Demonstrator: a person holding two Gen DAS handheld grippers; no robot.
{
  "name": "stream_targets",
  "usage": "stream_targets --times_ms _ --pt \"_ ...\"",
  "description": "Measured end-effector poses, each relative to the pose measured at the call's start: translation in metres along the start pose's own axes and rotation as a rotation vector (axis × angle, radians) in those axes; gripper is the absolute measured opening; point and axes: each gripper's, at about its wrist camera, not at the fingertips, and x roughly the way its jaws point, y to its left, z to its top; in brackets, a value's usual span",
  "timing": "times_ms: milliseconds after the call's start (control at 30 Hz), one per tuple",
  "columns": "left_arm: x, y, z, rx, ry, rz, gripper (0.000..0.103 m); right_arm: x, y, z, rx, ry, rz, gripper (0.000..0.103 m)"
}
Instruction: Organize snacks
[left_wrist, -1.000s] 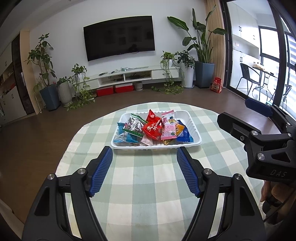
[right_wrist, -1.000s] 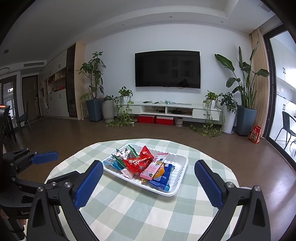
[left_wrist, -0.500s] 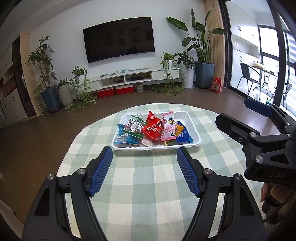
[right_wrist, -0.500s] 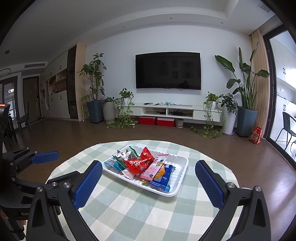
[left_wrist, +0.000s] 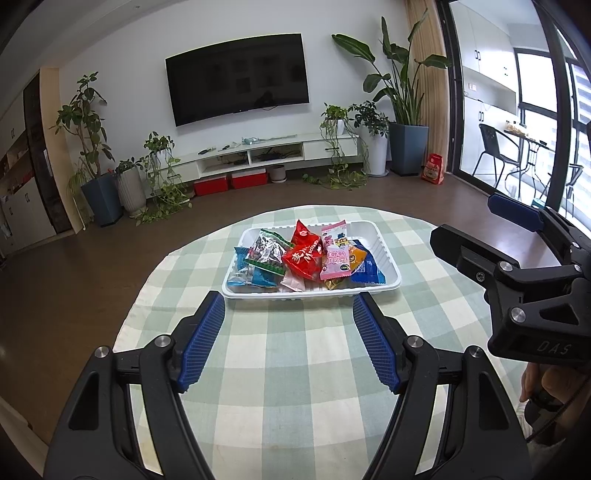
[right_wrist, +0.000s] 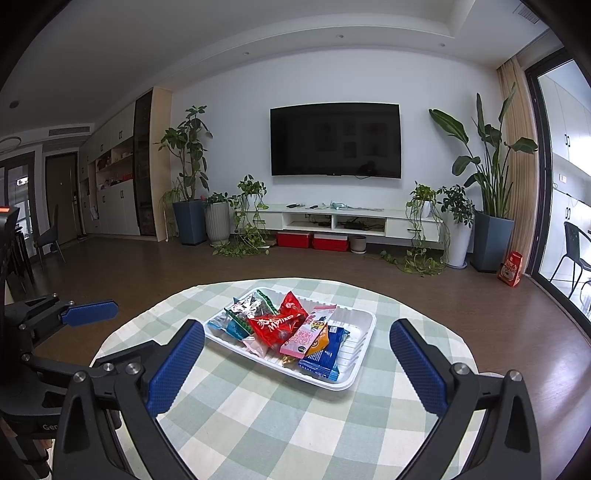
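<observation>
The left gripper (left_wrist: 288, 343) has its jaws spread wide with nothing between them but checked cloth; the right gripper (right_wrist: 295, 365) likewise stands with jaws wide apart and empty. Both hang over the near part of the table (left_wrist: 295, 387), the right one just to the right of the left.

Straight ahead of the left jaws, just past their tips, sits the white tray (left_wrist: 388, 258), its near rim almost spanning the gap between them. From the right jaws it lies ahead too, turned at an angle, its near corner between the tips and slightly beyond.

All the snacks in view lie heaped inside this tray: a red packet (left_wrist: 304, 256) on top near the middle, a silver-and-green packet (left_wrist: 267, 251) to its left, a pink packet (left_wrist: 334, 254) to its right, a dark blue packet (left_wrist: 365, 269) farthest right, others half buried beneath. None shows on the cloth outside.

These look like light, crinkly film pouches, probably slippery and easy to crush; a pinch on a flat sealed edge or corner should hold better than squeezing the puffed middle. Being piled, one may drag its neighbours along.

The heap would fit snacks gathered into the tray, or a pile waiting to be sorted out.
</observation>
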Motion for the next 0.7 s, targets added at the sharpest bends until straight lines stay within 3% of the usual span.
stream_targets --times_ms 600,700 --pt "-0.0023 -0.002 -0.0004 0.0 0.001 0.002 0.071 0.0003 0.0 -0.0007 0.001 0.001 0.001 0.103" --pt "-0.0036 -0.0021 0.0002 0.003 -0.003 0.015 0.078 0.0006 -0.0001 -0.001 0.0 0.001 0.0 0.103"
